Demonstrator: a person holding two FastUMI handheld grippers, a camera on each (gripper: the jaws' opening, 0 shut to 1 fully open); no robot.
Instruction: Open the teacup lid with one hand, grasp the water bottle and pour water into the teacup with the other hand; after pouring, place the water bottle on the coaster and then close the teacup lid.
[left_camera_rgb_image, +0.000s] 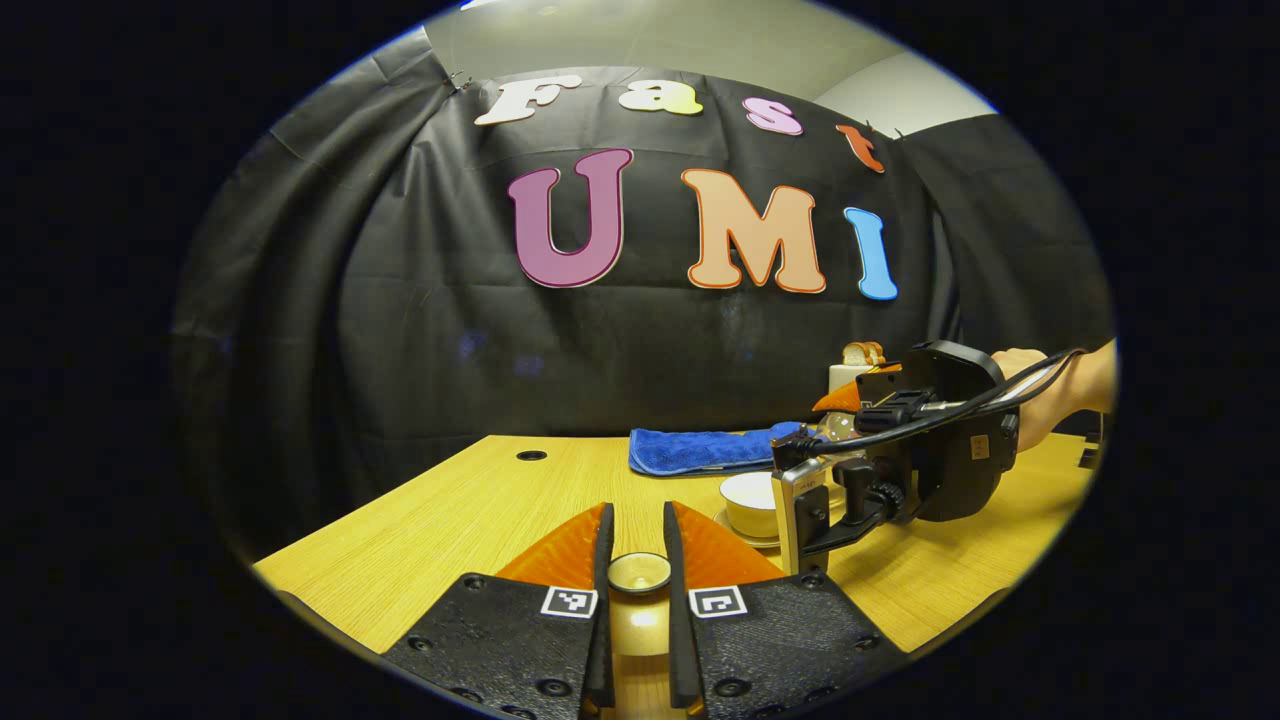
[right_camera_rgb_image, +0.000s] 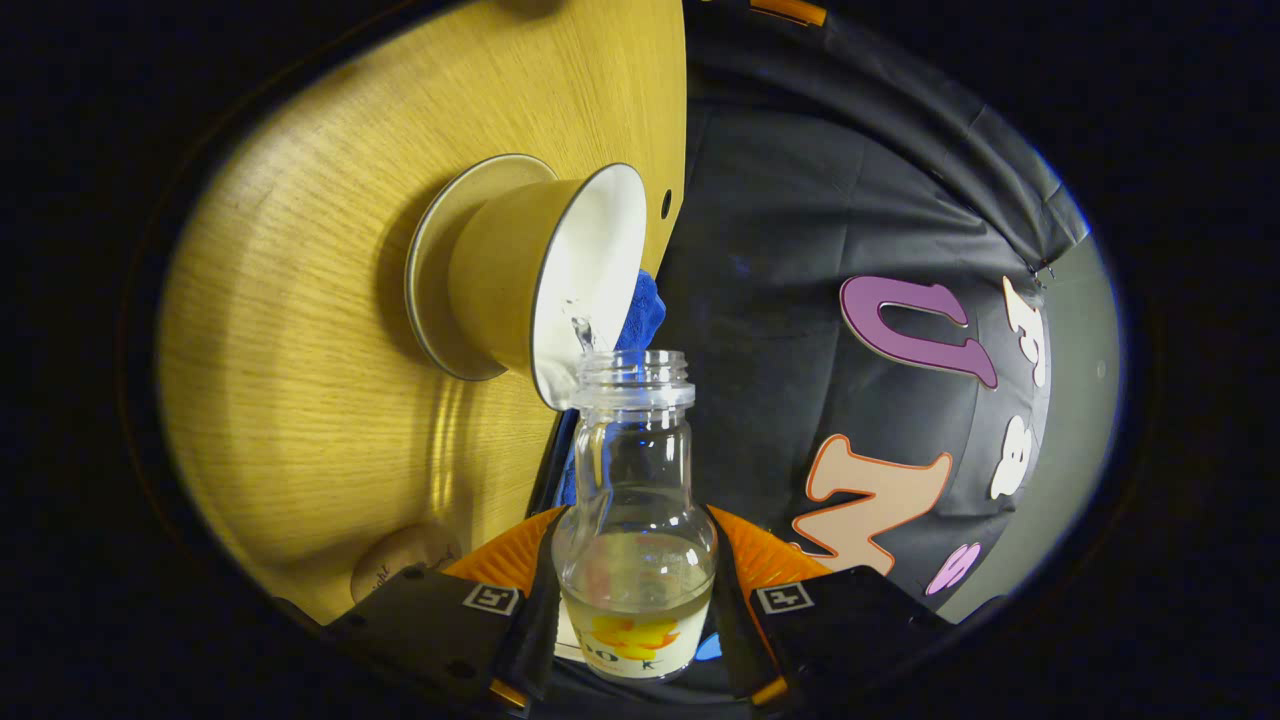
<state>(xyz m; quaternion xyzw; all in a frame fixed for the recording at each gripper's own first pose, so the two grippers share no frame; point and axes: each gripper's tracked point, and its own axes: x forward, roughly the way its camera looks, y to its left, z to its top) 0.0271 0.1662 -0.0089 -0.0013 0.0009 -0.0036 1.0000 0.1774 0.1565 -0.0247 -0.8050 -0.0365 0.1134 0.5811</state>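
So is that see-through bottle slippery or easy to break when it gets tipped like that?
Probably a bit of both. The water bottle looks like clear glass, so it would likely crack if dropped. Its smooth sides could slip, though the right gripper has both fingers pressed on it. It is only part full, so probably not heavy, and water is trickling into the teacup.

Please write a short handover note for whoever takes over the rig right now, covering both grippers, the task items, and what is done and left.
Left gripper: shut on the teacup lid, held above the table.
Right gripper: shut on the water bottle, tipped with its mouth at the teacup rim; water is trickling in.
Teacup sits on its saucer, blue cloth behind it.
Done: lid off, bottle grasped, pouring under way.
Left: finish pouring, set bottle on the coaster, close the lid.
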